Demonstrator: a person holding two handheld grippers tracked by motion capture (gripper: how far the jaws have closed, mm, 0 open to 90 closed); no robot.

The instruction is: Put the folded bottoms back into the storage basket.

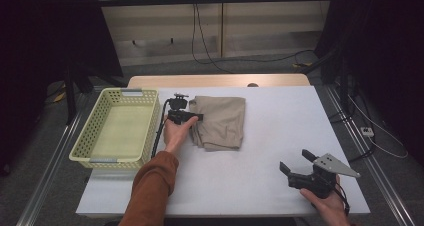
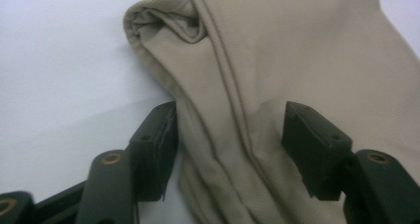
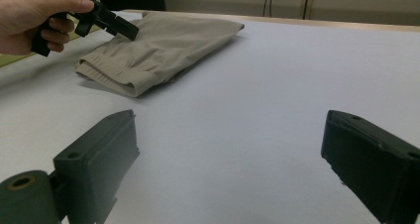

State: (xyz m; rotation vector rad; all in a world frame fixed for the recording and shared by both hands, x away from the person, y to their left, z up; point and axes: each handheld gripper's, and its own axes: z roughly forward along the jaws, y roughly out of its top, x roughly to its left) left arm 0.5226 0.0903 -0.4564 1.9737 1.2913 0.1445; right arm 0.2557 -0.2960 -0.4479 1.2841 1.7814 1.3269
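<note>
Far left of the left tongs (image 1: 196,117): a yellow basket (image 1: 90,131), apparently with nothing inside. Left tongs open, jaws standing on either side of a thick fold of the beige folded cloth (image 1: 220,121), the fabric lying between them on the white surface (image 1: 280,151). Probably the grasping step, not yet closed on it. Next: closing firmly on all layers, then lifting toward the basket. Right tongs (image 1: 295,162) open too, well apart from the cloth, holding nothing.

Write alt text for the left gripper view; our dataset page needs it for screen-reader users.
Two open black jaws straddle the edge of a folded beige cloth lying on a white table, one jaw on the bare table, the other over the fabric.
</note>
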